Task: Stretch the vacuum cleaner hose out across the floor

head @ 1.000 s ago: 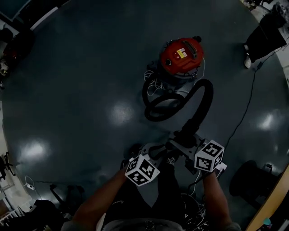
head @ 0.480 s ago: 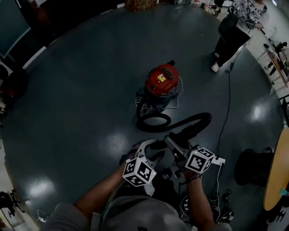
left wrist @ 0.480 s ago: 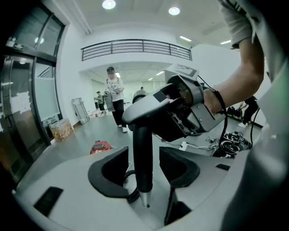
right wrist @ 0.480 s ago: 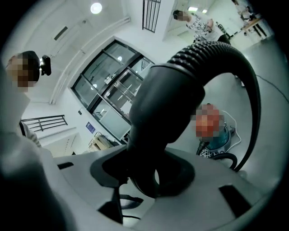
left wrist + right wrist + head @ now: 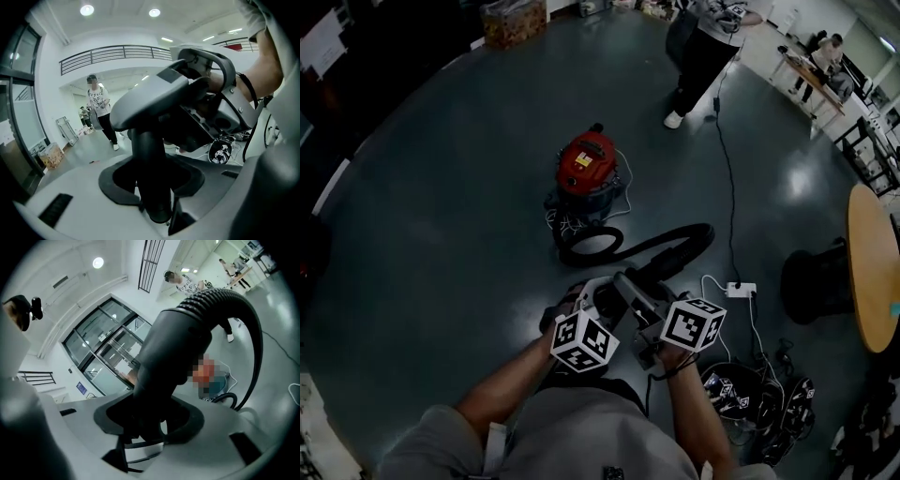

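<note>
Both left gripper point(image 5: 598, 305) and right gripper point(image 5: 639, 292) clamp the hose point(image 5: 675, 246) end, left jaws just closing, to pull it from the vacuum cleaner point(image 5: 586, 167)

The hose point(image 5: 675, 246) has been drawn out. Its tight coil beside the vacuum cleaner point(image 5: 586, 164) has opened into a longer sweep over the floor, and the vacuum cleaner now lies farther from the person. The left gripper point(image 5: 151, 197) opened its jaws, then just closed them a little on the hose's black end. It and the right gripper point(image 5: 150, 427) have lifted that end higher.
</note>
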